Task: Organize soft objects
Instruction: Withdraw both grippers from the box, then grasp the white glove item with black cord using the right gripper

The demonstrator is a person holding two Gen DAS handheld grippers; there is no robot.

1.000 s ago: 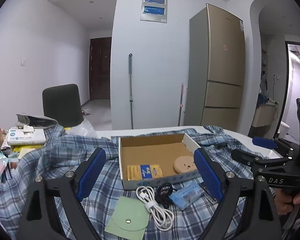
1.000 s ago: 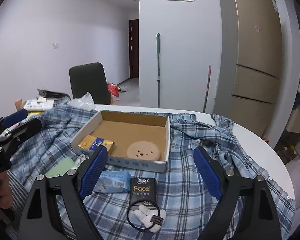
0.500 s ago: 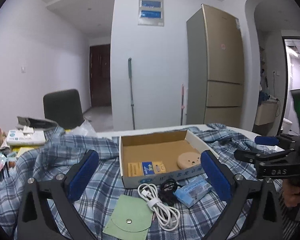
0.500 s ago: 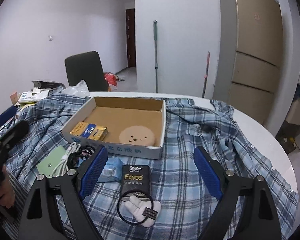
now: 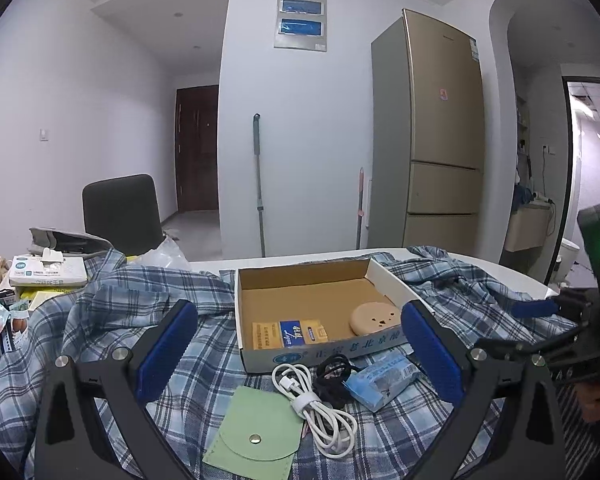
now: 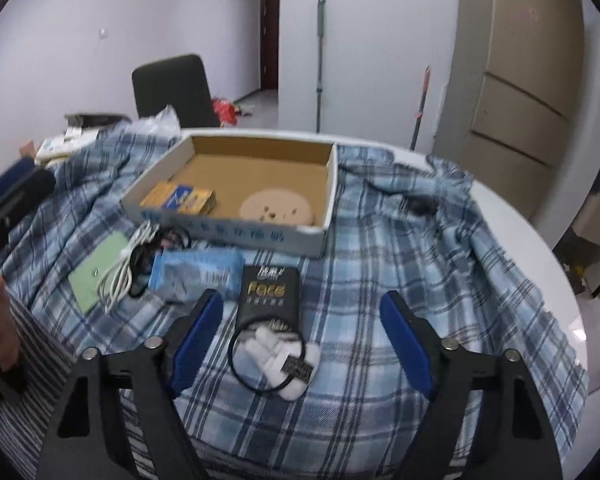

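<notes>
An open cardboard box [image 5: 316, 276] [image 6: 332, 184] sits on a blue plaid shirt [image 5: 112, 320] [image 6: 400, 280] and holds a round beige puff [image 5: 374, 317] [image 6: 277, 208] and a yellow-blue packet [image 5: 289, 333] [image 6: 178, 199]. In front of it lie a green pouch [image 5: 254, 436] [image 6: 98, 268], a white cable [image 5: 316, 412] [image 6: 120, 272], a black cord [image 5: 334, 376], a blue tissue pack [image 5: 380, 378] [image 6: 196, 272] and a black "Face" packet with white pads in a black ring [image 6: 270, 320]. My left gripper [image 5: 296, 344] is open above the small items. My right gripper [image 6: 300, 328] is open over the Face packet.
A tissue box [image 5: 48, 272], papers and packets crowd the table's left end. A black chair [image 5: 120, 212] stands behind the table. A fridge [image 5: 444, 132] and a mop [image 5: 258, 184] stand by the far wall. The white table edge [image 6: 548, 248] curves at right.
The right gripper has tilted down and moved closer over the Face packet. The left gripper has lifted and drawn back slightly. Both stay open.
</notes>
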